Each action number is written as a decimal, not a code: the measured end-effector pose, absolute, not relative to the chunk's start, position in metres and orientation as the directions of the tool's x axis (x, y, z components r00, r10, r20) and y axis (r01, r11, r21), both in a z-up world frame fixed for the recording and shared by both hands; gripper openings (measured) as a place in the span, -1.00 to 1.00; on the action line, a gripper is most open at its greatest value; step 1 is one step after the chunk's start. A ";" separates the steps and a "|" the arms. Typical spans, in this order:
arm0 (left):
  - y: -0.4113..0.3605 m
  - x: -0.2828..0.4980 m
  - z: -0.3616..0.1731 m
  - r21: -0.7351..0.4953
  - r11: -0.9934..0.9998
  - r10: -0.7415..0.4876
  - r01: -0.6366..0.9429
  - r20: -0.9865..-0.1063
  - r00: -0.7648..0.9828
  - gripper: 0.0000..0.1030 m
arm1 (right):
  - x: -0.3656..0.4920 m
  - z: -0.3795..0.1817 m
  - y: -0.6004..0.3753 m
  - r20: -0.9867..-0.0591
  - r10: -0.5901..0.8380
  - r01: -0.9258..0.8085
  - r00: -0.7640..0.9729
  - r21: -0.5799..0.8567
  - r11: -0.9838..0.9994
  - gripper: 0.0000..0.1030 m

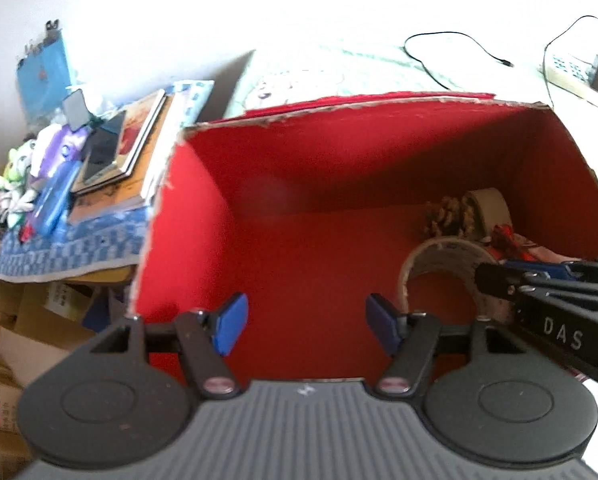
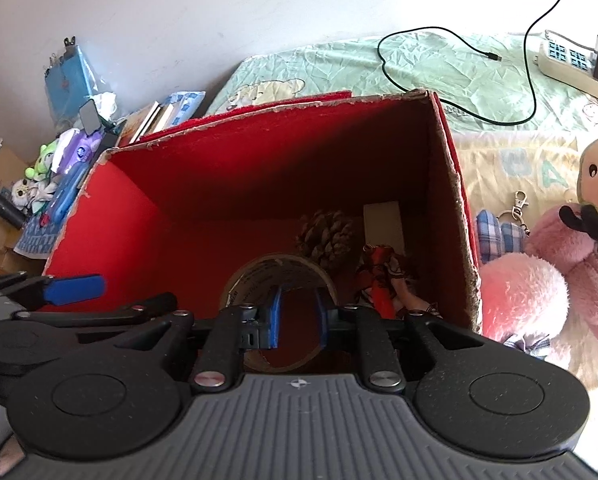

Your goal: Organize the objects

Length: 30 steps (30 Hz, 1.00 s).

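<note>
- Right gripper point(image 2: 297, 316) is down inside the red box point(image 2: 203, 216), lower centre of the right wrist view. Its blue pads sit narrowly apart with the wall of the tape roll point(image 2: 277, 268) passing near them. Gripping or just released: cannot tell.
- Left gripper point(image 1: 306, 322) hangs over the near rim of the red box point(image 1: 299, 184), bottom centre of the left wrist view, jaws spread wide, nothing between them.
- Tape roll point(image 1: 439, 256) stands on edge on the box floor, lower right of that view. Pine cone point(image 2: 325, 236), a pale block point(image 2: 383, 224) and a small red figure point(image 2: 381, 280) lie just behind and right of it.
- Judgement: step in hand is depositing the roll.
- To do it well: let the roll settle on the floor before spreading the jaws, open fully, withdraw straight up to avoid snagging the ring or the torn cardboard rim.
- Risk: the roll may tip onto the figure.
- Pink plush point(image 2: 539, 280) and keychain point(image 2: 503, 232) wait on the bed, right edge.
</note>
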State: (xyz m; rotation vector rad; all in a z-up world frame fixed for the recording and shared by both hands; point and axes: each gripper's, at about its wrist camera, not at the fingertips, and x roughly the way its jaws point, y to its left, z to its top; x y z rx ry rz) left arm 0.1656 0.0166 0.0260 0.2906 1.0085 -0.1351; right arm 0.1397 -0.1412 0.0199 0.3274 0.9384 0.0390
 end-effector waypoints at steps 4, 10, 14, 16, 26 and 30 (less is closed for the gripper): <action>0.029 0.169 0.027 0.167 0.955 0.014 0.246 -0.851 0.525 0.35 | 0.143 0.019 -0.140 -0.801 0.164 0.144 0.576 0.297 0.944 -0.58; 0.043 0.180 0.027 0.142 0.952 -0.021 0.273 -0.855 0.518 0.36 | 0.137 0.024 -0.132 -0.794 0.101 0.198 0.599 0.270 0.942 -0.54; 0.045 0.182 0.025 0.141 0.949 -0.019 0.281 -0.866 0.500 0.36 | 0.131 0.028 -0.133 -0.780 0.054 0.233 0.623 0.251 0.939 -0.35; 0.044 0.183 0.025 0.148 0.949 -0.015 0.280 -0.862 0.506 0.36 | 0.129 0.029 -0.136 -0.778 0.050 0.234 0.627 0.249 0.940 -0.33; 0.037 0.175 0.034 0.203 0.953 0.050 0.226 -0.840 0.541 0.40 | 0.133 0.031 -0.141 -0.765 0.077 0.164 0.639 0.233 0.958 -0.34; 0.043 0.173 0.040 0.192 0.960 0.052 0.206 -0.841 0.539 0.47 | 0.135 0.033 -0.140 -0.770 0.105 0.146 0.629 0.250 0.957 -0.34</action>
